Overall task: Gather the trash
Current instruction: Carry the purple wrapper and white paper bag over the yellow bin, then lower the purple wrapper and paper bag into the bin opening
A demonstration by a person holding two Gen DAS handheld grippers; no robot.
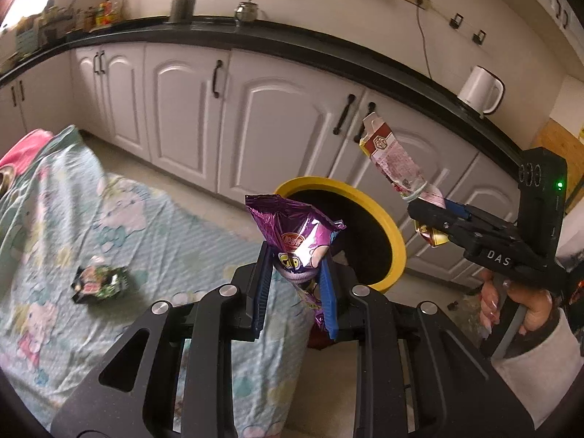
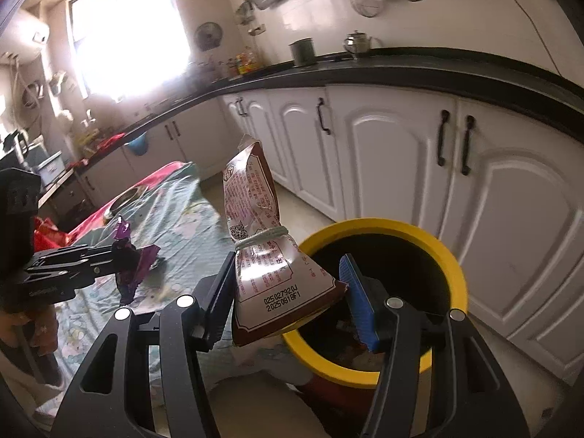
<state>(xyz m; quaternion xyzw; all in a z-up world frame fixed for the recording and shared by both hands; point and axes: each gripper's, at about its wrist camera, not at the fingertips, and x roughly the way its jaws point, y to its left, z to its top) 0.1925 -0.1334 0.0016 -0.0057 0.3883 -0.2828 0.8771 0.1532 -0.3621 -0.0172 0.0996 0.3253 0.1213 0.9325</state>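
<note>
My left gripper [image 1: 294, 284] is shut on a purple snack bag [image 1: 297, 235] tied with a band, held up beside the yellow-rimmed bin [image 1: 396, 241]. My right gripper [image 2: 288, 292] holds a red-and-white snack bag [image 2: 264, 255] tied with string, above the bin's [image 2: 452, 255] near rim. Its jaws stand wide, and the bag leans on the left finger [image 2: 219, 288]. In the left wrist view the right gripper [image 1: 429, 208] pinches that bag [image 1: 392, 153]. In the right wrist view the left gripper [image 2: 113, 252] holds the purple bag [image 2: 133, 259]. A dark green wrapper [image 1: 100, 283] lies on the cloth.
A patterned teal cloth [image 1: 153, 226] covers the table left of the bin. White cabinets [image 1: 277, 127] under a black counter [image 1: 328, 51] run behind. A white kettle [image 1: 480, 89] and metal pots [image 1: 248, 9] stand on the counter. Tiled floor shows between the table and cabinets.
</note>
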